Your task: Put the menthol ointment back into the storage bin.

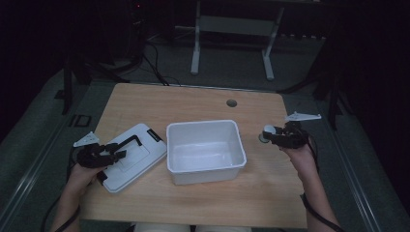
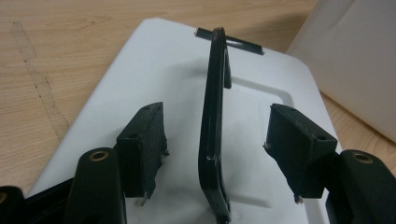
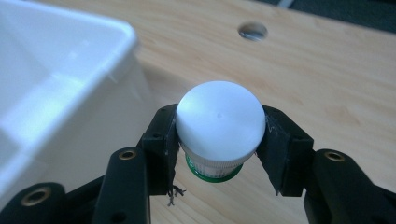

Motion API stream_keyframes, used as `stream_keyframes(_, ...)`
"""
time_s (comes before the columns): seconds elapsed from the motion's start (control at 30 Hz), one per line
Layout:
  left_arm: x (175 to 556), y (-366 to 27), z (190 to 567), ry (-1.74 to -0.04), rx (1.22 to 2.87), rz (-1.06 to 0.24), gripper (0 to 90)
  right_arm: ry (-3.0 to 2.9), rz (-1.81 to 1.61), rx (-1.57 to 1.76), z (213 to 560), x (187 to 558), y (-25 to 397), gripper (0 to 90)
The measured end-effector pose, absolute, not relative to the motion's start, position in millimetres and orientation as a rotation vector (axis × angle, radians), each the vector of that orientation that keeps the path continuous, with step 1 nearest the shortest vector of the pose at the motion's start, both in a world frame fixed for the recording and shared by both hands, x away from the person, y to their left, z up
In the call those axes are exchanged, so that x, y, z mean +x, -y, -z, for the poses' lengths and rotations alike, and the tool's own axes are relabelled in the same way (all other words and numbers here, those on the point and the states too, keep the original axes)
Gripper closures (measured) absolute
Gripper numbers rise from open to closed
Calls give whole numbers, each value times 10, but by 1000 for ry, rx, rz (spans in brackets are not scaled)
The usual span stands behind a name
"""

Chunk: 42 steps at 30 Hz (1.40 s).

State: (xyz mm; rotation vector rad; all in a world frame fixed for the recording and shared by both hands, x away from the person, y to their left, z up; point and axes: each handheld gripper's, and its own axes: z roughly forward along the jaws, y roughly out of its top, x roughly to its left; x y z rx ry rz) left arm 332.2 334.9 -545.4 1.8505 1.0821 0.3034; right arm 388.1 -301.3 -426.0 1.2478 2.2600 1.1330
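A white plastic bin (image 1: 205,150) stands in the middle of the wooden table. Its flat white lid (image 1: 130,157) lies to the left, with a black handle (image 2: 212,116) raised upright on it. My left gripper (image 1: 113,153) (image 2: 215,140) is open, its jaws on either side of that handle without touching it. At the right, my right gripper (image 1: 270,135) (image 3: 217,149) is shut on a small bottle with a white cap (image 3: 219,121) and a green band below it, held beside the bin's right wall (image 3: 70,93), just above the table.
A round cable hole (image 1: 231,103) (image 3: 252,31) sits in the table's far part. The wooden table (image 1: 193,203) has bare room in front of the bin and behind it. A white frame stand (image 1: 232,29) is on the floor beyond the table.
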Motion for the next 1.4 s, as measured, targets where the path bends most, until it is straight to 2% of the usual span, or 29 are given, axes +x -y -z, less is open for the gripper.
stream_keyframes(0.27, 3310, -3351, 5450, -1066, 1840, -308, 369, -2282, -1199, 1123, 3824, 3871, 2683, 504)
stream_keyframes(0.63, 3277, -3346, 5426, -1045, 1851, -316, 369, -2386, -1319, 954, 3618, 3875, 2047, 505)
stream_keyframes(1.03, 3265, -3326, 5421, -1040, 1855, -326, 369, -2548, -1302, 813, 3739, 3933, 1242, 505)
stream_keyframes(1.27, 3263, -3345, 5418, -1043, 1845, -329, 369, -2604, -1280, 791, 3853, 3984, 983, 505)
stream_keyframes(1.3, 3267, -3338, 5426, -1045, 1853, -325, 369, -2643, -1260, 775, 3927, 4014, 784, 505)
stream_keyframes(1.4, 3271, -3312, 5434, -1036, 1868, -318, 369, -2669, -1239, 764, 3987, 4041, 631, 504)
